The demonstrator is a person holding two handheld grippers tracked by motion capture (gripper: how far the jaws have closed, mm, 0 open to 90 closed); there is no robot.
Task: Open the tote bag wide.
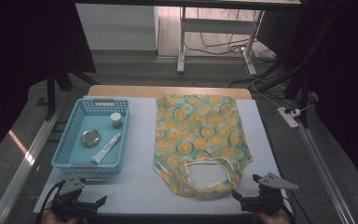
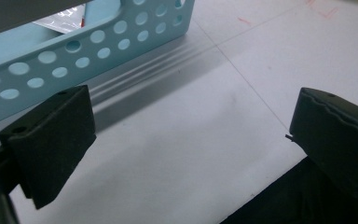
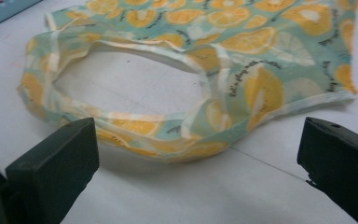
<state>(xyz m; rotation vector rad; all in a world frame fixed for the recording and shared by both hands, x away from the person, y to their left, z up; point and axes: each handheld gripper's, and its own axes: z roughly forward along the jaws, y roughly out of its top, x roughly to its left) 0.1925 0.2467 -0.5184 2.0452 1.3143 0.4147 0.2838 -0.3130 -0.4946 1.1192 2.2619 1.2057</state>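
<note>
A green cloth bag with an orange-slice print lies flat on the white table top, its handles toward me. In the right gripper view the bag's handle loop lies just ahead of the jaws. My right gripper rests open at the table's front right, close to the handles, holding nothing. A light blue perforated basket stands at the left. It holds a round metal tin, a small jar and a white tube. My left gripper is open in front of the basket, empty.
The basket wall stands close ahead of the left jaws. A wooden table edge shows at the back. Beyond the table are desk legs, floor cables and a power strip. Metal rails run along both sides.
</note>
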